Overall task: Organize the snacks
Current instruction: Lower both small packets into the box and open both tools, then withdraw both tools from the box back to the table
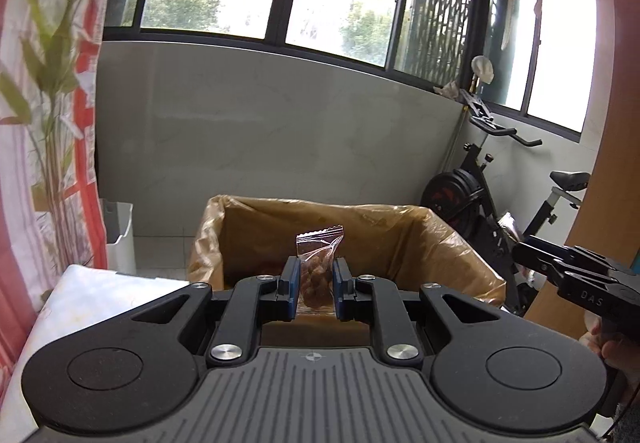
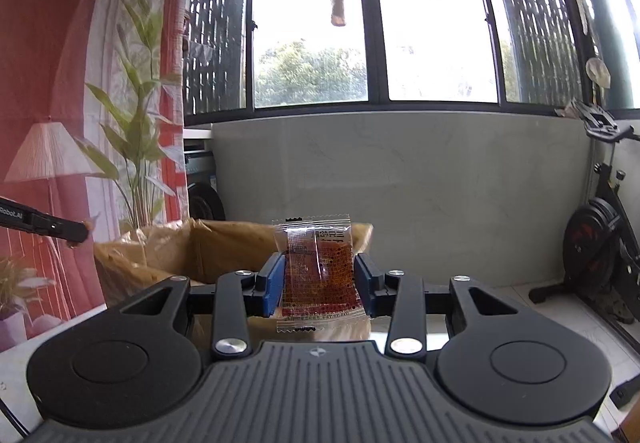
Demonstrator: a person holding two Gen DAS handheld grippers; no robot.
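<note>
above the lined box (image 1: 400,227), each tool (image 1: 315,285) (image 2: 319,279) pinches a clear snack packet (image 1: 318,263) (image 2: 320,275) (print illegible).

Not much to read here: the right gripper (image 1: 576,275), seen from the left wrist view, has "DAS" printed in pale letters on its black body. In the right wrist view the left gripper (image 2: 44,225) poking in at the left edge says "Robot.AI" on its side. The snack packet (image 2: 320,275) has some dark print near the top, but it's too blurry to make out.
</note>
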